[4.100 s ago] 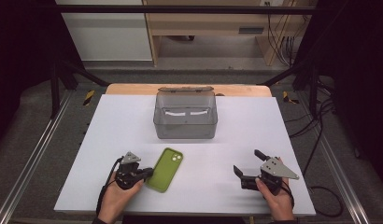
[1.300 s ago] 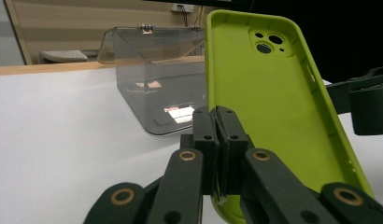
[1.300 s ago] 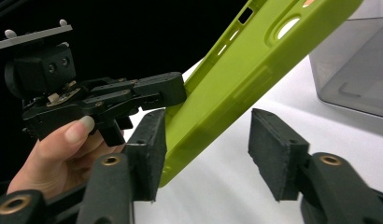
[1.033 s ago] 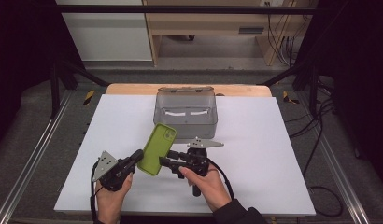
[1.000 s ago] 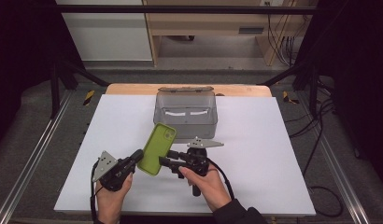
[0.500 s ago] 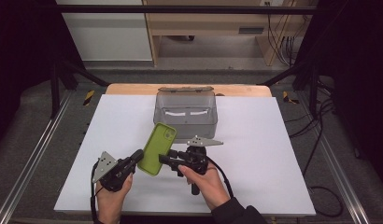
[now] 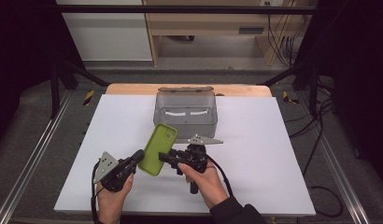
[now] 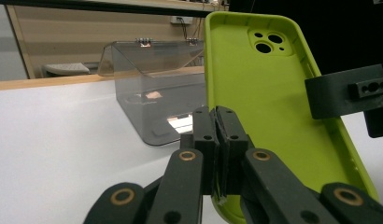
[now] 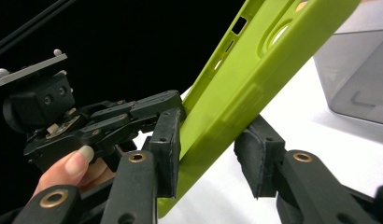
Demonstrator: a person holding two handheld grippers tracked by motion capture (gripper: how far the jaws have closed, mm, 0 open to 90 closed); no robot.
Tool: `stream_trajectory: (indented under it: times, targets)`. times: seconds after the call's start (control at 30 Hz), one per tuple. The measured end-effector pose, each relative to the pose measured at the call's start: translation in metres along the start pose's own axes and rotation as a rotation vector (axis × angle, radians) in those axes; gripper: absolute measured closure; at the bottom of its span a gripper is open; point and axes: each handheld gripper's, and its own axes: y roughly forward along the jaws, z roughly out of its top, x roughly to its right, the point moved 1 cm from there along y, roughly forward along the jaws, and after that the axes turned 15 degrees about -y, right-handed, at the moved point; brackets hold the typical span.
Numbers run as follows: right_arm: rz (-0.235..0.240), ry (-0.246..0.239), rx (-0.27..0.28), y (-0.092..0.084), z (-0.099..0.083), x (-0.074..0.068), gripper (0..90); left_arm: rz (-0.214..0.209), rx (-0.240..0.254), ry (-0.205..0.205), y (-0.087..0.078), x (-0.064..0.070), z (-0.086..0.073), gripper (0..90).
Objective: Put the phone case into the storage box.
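A lime-green phone case (image 7: 158,148) is held tilted above the white table (image 7: 255,154), camera cut-outs uppermost. My left gripper (image 7: 138,157) is shut on its lower edge; in the left gripper view both jaws (image 8: 216,140) pinch the case (image 8: 273,107). My right gripper (image 7: 164,157) comes in from the right, its jaws straddling the case's side edge. In the right gripper view my gripper (image 9: 213,149) is open around the case (image 9: 255,74): the left pad touches it, the right pad stands a little off. The left gripper (image 9: 87,121) shows behind it.
A clear grey plastic box (image 7: 186,113) with its lid hinged back stands just behind the case, mid-table near the far edge. The box (image 8: 152,93) looks empty inside. White table surface lies to the left and right of both hands.
The case lay flat between the parted grippers; now the left gripper holds it raised and the right gripper has come across to it. Over the last second hardly anything moved.
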Motion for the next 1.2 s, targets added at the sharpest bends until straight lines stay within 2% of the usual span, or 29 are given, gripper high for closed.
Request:
stream_trajectory:
  times: [0.33, 0.57, 0.7, 1.2]
  targets:
    - [0.004, 0.007, 0.003, 0.0024, 0.0005, 0.0002, 63.4, -0.002, -0.003, 0.001, 0.0004, 0.0002, -0.0003, 88.1]
    - [0.02, -0.001, 0.005, 0.0029, 0.0009, -0.0013, 72.2, 0.009, -0.018, -0.003, 0.003, 0.0001, -0.0027, 88.1]
    - [0.023, -0.003, 0.005, 0.0037, 0.0018, -0.0019, 74.3, 0.013, -0.02, -0.011, 0.0037, -0.0009, -0.0038, 88.1]
    - [0.007, 0.005, 0.006, 0.0061, 0.0022, -0.001, 74.9, 0.011, -0.027, -0.021, 0.004, -0.0026, -0.0042, 88.0]
